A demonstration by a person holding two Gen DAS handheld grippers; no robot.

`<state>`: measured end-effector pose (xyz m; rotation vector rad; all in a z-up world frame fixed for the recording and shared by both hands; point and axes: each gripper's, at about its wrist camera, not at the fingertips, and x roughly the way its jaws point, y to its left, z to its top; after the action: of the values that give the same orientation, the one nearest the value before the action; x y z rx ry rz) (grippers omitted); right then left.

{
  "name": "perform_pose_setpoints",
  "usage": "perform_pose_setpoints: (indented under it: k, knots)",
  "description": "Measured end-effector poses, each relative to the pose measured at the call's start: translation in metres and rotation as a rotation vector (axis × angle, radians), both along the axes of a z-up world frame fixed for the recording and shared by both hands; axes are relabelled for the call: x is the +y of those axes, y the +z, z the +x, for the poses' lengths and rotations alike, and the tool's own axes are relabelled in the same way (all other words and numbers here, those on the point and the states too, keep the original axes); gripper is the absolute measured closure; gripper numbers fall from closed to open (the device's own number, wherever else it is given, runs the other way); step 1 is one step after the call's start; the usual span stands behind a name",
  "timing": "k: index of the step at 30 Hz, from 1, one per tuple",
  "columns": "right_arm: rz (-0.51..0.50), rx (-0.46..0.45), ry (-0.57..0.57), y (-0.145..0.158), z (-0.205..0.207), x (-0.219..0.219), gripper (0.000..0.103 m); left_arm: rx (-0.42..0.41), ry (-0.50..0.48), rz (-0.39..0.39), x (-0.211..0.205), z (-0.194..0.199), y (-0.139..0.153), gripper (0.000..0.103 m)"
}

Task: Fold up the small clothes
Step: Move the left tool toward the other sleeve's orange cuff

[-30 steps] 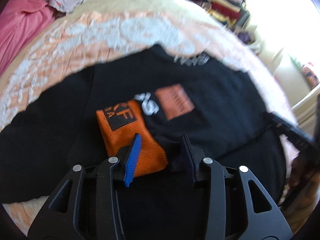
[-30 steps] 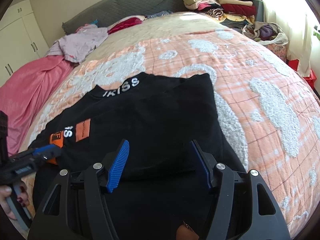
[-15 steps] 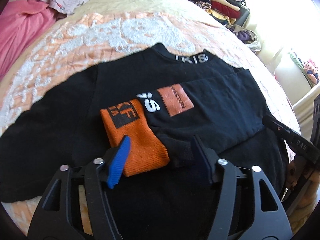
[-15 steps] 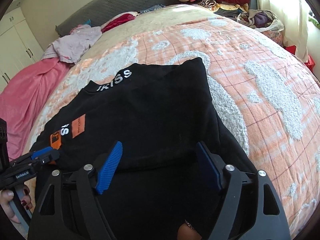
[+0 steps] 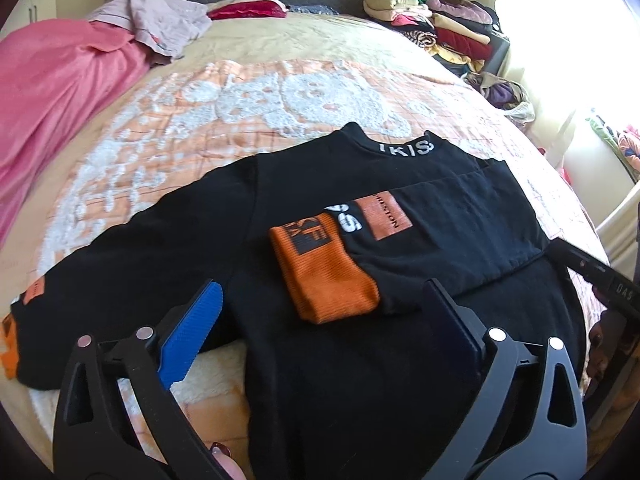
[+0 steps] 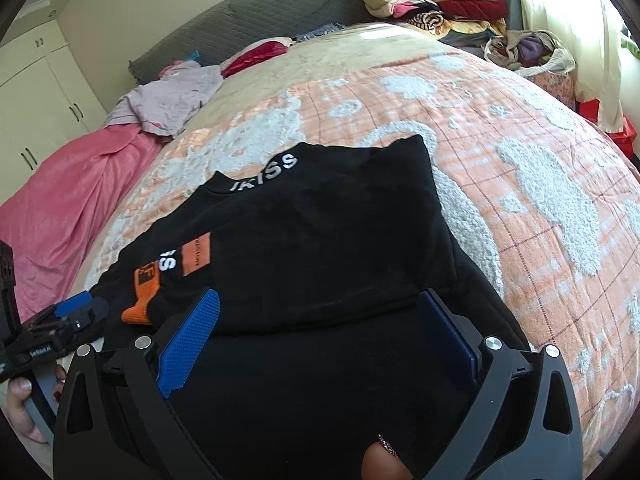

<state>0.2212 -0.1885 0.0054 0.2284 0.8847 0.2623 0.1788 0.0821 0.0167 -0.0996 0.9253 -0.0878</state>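
Observation:
A black sweatshirt point(image 5: 360, 380) with white collar lettering lies spread on the bed. Its right sleeve is folded across the chest, ending in an orange cuff point(image 5: 324, 272). The other sleeve stretches out to the left, its orange cuff point(image 5: 10, 344) at the picture's edge. My left gripper point(image 5: 320, 316) hovers above the shirt's lower part, jaws opening wide, nothing between them. My right gripper point(image 6: 320, 336) hangs over the folded right side of the sweatshirt point(image 6: 320, 240), jaws likewise opening and holding nothing. The left gripper point(image 6: 76, 312) shows at the lower left of the right wrist view.
An orange-and-white quilt point(image 5: 248, 104) covers the bed. A pink blanket point(image 5: 52, 92) and a lilac garment point(image 5: 160, 24) lie at the far left. Stacked folded clothes point(image 6: 436, 0) sit beyond the bed's far right corner, with a bag of clothes point(image 6: 528, 48) beside them.
Both grippers have opened from part-way to wide. The left one let go of the folded sleeve near its orange cuff and drew back and up. The right one pulled back slightly.

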Motion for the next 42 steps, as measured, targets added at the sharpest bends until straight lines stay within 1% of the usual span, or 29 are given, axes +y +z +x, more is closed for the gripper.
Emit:
perform_pose_setpoints:
  k: [10,16,19,26,36,40,42]
  knots:
    - [-0.021,-0.039,0.05,0.013,-0.011,0.021,0.005,-0.038,0.051,0.009,0.016,-0.022,0.006,0.01]
    - [-0.03,-0.056,0.09,0.021,-0.017,0.037,0.005,-0.038,0.132,-0.005,0.037,-0.036,0.003,0.01]
    - [-0.036,-0.064,0.11,0.025,-0.018,0.045,0.005,-0.037,0.171,-0.03,0.05,-0.047,0.001,0.01]
    - [-0.039,-0.085,0.165,0.033,-0.018,0.074,0.005,-0.035,0.271,-0.057,0.085,-0.07,-0.001,0.01]
    - [-0.038,-0.113,0.258,0.044,-0.02,0.118,0.005,-0.035,0.405,-0.127,0.136,-0.096,-0.003,0.01]
    - [-0.043,-0.117,0.289,0.045,-0.022,0.135,0.005,-0.033,0.451,-0.116,0.15,-0.104,-0.002,0.01]
    - [-0.042,-0.119,0.312,0.046,-0.024,0.145,0.005,-0.035,0.467,-0.127,0.157,-0.108,-0.002,0.01]
